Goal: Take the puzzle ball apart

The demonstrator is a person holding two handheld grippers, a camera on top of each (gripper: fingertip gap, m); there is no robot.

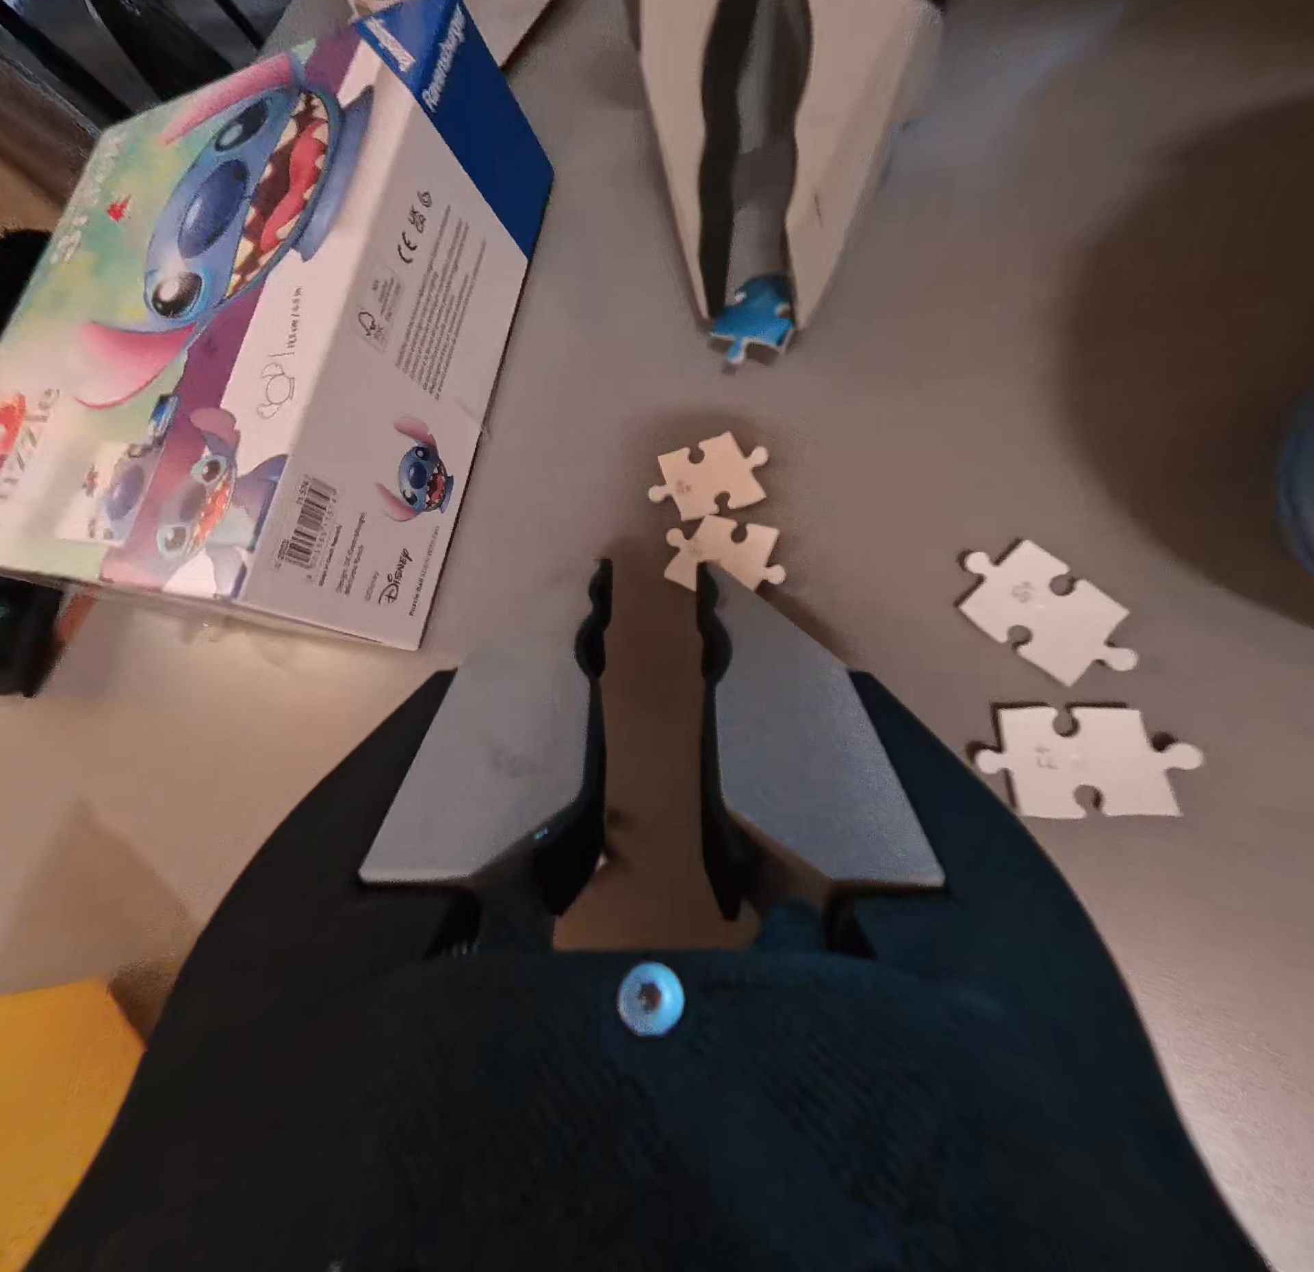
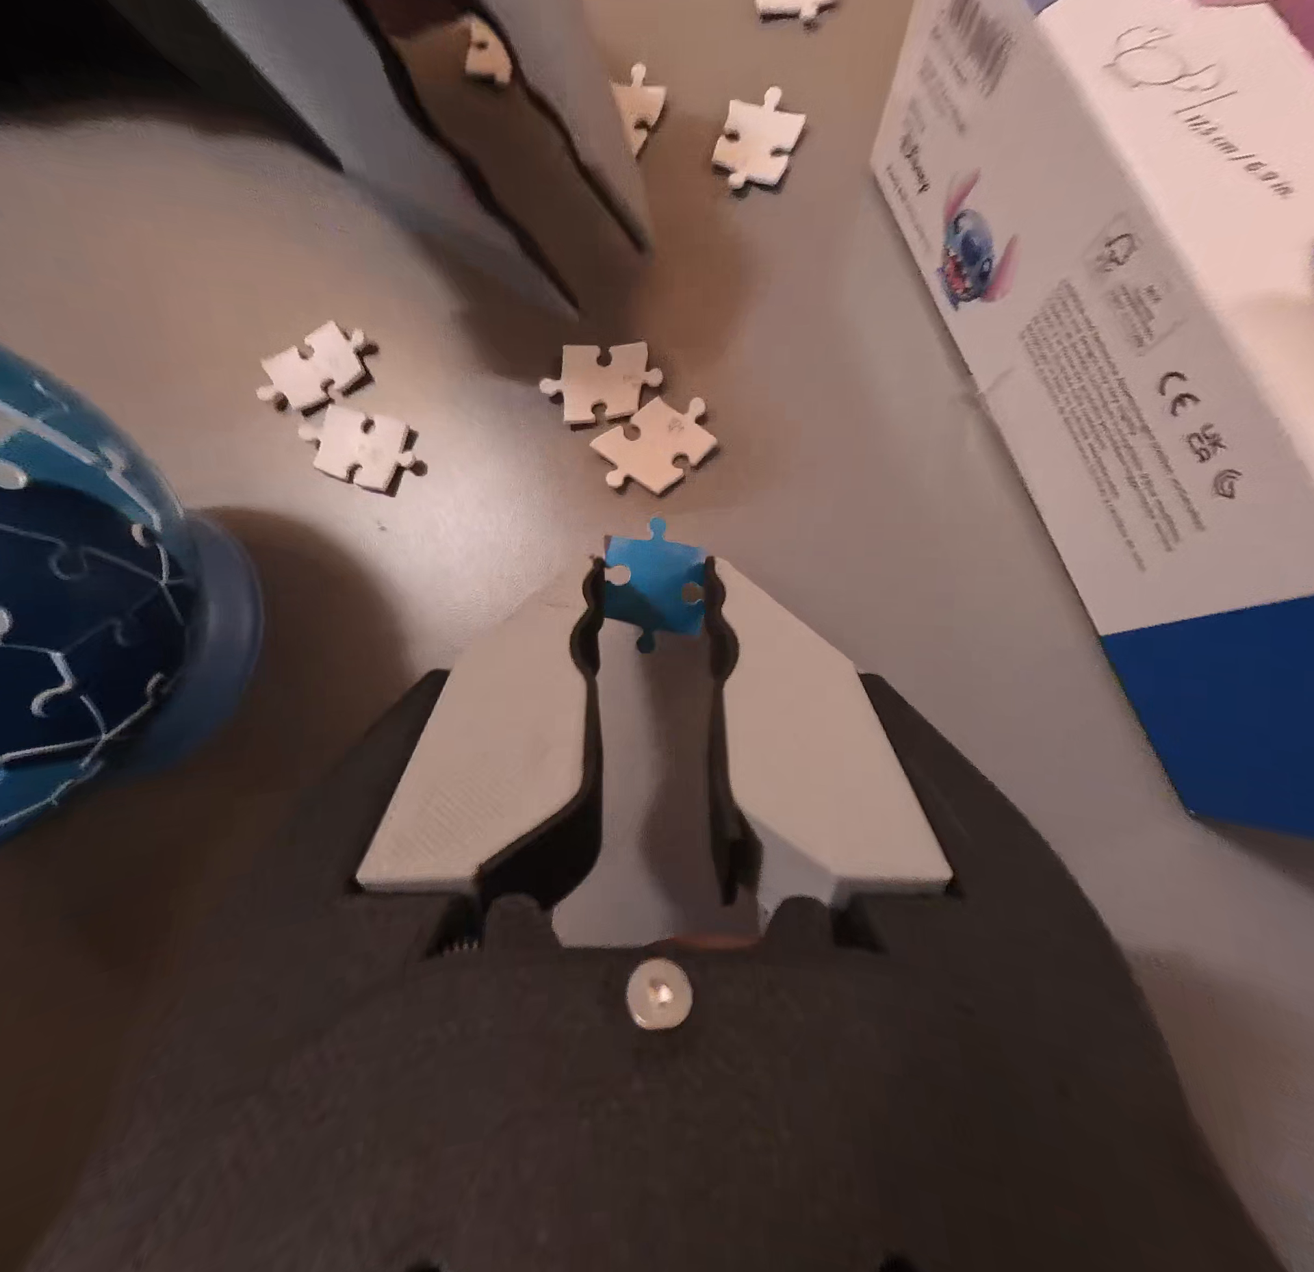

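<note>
left claw (image 1: 650, 573): fingers parted, nothing between | right claw (image 2: 654, 576): pinching something at its fingertips

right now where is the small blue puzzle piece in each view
Left wrist view: the small blue puzzle piece is upper centre, pinched at the tips of the far right gripper.
Right wrist view: it sits at centre, between that view's own fingers.
Shared landmark: the white and blue cardboard puzzle box, at left in the left view, at right in the right view.

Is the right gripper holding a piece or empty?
Holding: the right gripper is shut on a blue piece, pinched between its fingertips.
</note>
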